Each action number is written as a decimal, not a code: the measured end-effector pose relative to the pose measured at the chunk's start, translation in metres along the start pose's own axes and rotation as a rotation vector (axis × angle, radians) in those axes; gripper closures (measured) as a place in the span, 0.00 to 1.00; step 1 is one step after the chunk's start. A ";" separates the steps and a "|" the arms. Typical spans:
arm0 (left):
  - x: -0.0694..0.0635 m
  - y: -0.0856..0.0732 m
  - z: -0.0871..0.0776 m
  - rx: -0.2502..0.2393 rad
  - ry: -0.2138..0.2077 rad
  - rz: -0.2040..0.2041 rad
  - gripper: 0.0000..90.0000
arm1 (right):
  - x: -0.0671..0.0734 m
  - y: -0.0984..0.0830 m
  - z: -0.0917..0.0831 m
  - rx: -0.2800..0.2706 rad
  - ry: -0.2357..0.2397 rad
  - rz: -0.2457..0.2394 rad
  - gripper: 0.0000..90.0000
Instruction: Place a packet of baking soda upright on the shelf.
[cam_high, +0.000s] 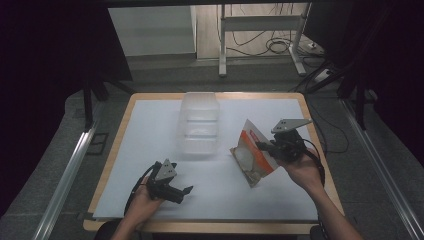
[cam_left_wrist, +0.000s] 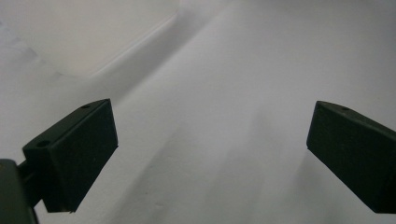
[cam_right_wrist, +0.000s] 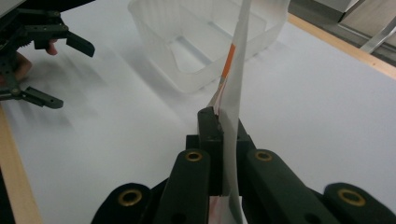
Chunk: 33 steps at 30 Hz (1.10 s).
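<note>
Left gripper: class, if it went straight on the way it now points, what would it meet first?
Probably the white sheet on the table: the open left gripper looks along bare sheet, with the clear plastic container apparently off to one side.

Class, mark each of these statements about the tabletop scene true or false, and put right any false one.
1. The right gripper is shut on the flat orange-and-white packet. True.
2. The left gripper clamps the packet too. False: its jaws stand open with nothing between them.
3. The translucent plastic container lies on its side. False: it stands upright, open at the top.
4. The packet is lifted off the white table cover. True.
5. The packet rests inside the container. False: it is beside it, apart.
</note>
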<state>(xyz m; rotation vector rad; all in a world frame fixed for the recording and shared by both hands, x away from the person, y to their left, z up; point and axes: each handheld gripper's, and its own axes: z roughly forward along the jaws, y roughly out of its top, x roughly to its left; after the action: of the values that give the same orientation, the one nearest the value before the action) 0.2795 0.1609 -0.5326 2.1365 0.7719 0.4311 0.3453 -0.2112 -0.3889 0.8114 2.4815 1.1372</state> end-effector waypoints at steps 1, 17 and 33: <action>0.000 0.000 0.000 -0.001 0.000 -0.001 0.02 | -0.001 0.002 0.000 0.002 -0.002 -0.003 0.98; 0.002 0.000 -0.002 -0.008 -0.002 -0.005 0.02 | -0.023 0.044 0.000 -0.047 -0.021 -0.009 0.98; 0.002 0.000 -0.002 -0.014 -0.001 -0.009 0.02 | -0.038 0.102 0.030 -0.055 -0.011 -0.049 0.98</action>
<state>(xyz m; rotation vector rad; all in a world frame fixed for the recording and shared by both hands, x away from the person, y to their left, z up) 0.2798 0.1638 -0.5315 2.1193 0.7756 0.4294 0.4279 -0.1626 -0.3295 0.7349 2.4361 1.1756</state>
